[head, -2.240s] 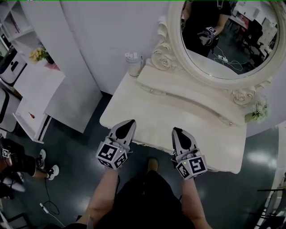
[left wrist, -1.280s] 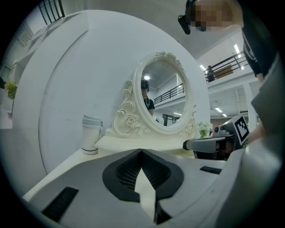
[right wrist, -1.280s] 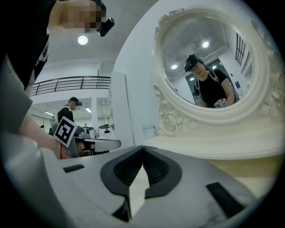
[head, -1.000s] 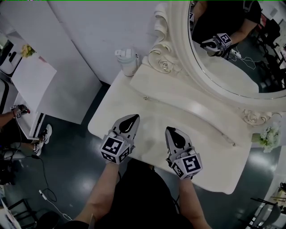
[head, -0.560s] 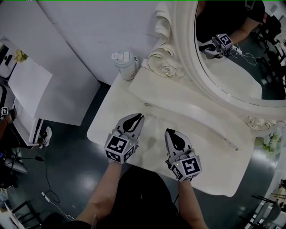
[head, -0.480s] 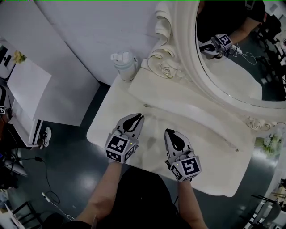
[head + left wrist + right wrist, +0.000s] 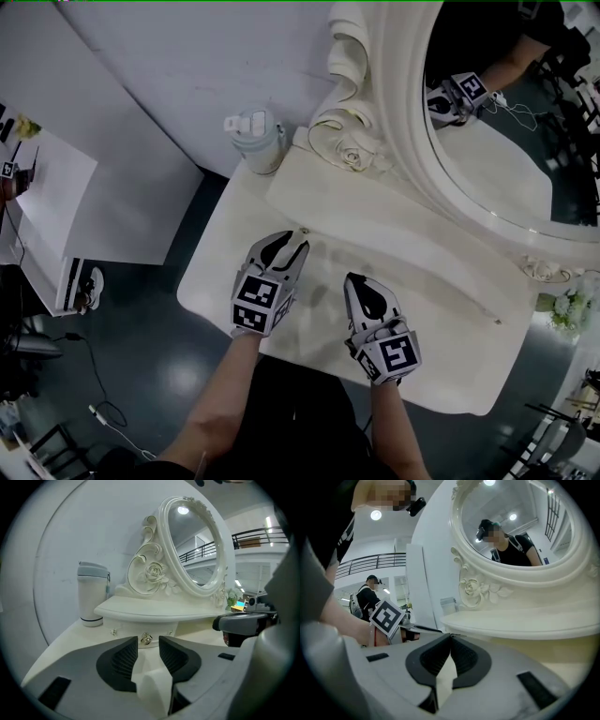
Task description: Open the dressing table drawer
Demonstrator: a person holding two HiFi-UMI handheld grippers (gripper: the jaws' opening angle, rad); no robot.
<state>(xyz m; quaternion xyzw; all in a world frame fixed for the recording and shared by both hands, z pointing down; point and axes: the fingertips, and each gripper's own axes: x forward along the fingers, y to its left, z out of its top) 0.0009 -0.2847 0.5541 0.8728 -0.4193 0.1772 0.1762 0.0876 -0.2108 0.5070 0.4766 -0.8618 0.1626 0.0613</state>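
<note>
The left hand-held gripper (image 7: pixel 286 246) is open, its ribbed jaws having just been spreading apart. In the left gripper view (image 7: pixel 148 641) a small metal drawer knob (image 7: pixel 146 639) shows in the gap just past the tips, with neither pad pressing on it. The knob sits on the drawer front (image 7: pixel 129 631), a low cream panel under the curved raised shelf (image 7: pixel 154 609) at the back of the bench (image 7: pixel 441 356).

The right hand-held gripper (image 7: pixel 358 284) lies beside the left one over the bench. Its jaws are closed tip to tip with nothing between them (image 7: pixel 450 637).

A lidded white tumbler (image 7: pixel 255 141) stands at the bench's back left corner. The oval mirror (image 7: pixel 506 178), with its carved rose (image 7: pixel 354 155), rises behind the shelf.
</note>
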